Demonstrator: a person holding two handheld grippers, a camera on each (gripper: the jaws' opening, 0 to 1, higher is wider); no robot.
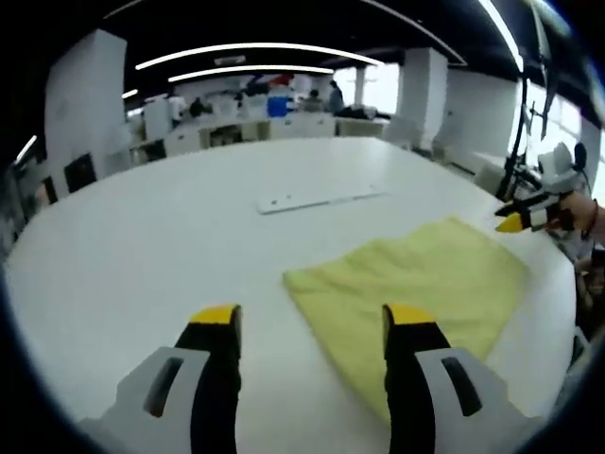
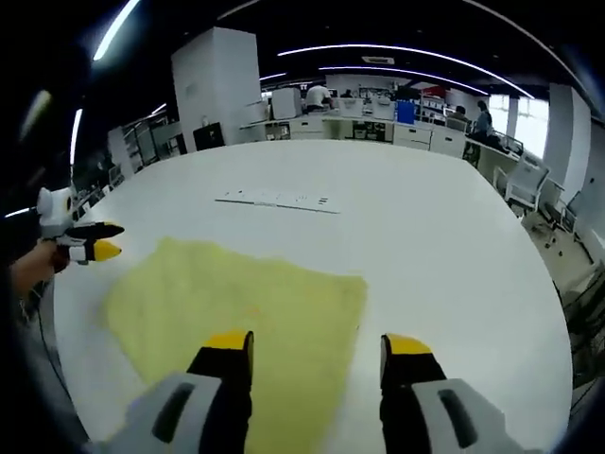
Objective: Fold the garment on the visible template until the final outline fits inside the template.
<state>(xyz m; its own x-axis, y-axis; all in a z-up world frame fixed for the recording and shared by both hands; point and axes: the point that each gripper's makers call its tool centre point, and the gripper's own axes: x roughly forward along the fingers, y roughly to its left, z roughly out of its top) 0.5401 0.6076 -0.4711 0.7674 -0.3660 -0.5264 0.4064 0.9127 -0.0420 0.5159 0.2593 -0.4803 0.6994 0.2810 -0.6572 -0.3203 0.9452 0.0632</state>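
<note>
- Left gripper view: left hand-held gripper (image 1: 312,326) with jaws apart and empty, poised over the near corner of the yellow garment (image 1: 416,284); garment lying flat on the white bench (image 1: 170,227), spread toward the right edge.
- Right gripper view: right hand-held gripper (image 2: 317,355) likewise with jaws apart, holding nothing, above the near edge of the same garment (image 2: 236,312).
- Judged step: taking hold of the cloth for a fold; best done by lowering each pair of jaws onto an edge or corner, pinching a single layer, lifting together and carrying it across evenly; risk of dragging the cloth off the bench edge, so keep the pull inward.
- Template outline not discernible on the bench; only a flat white strip (image 1: 321,199) lies well beyond the cloth.
- Left gripper view alone gives the right gripper at the far right beside the cloth's far corner; right gripper view gives the left gripper at the far left, and office desks behind.
</note>
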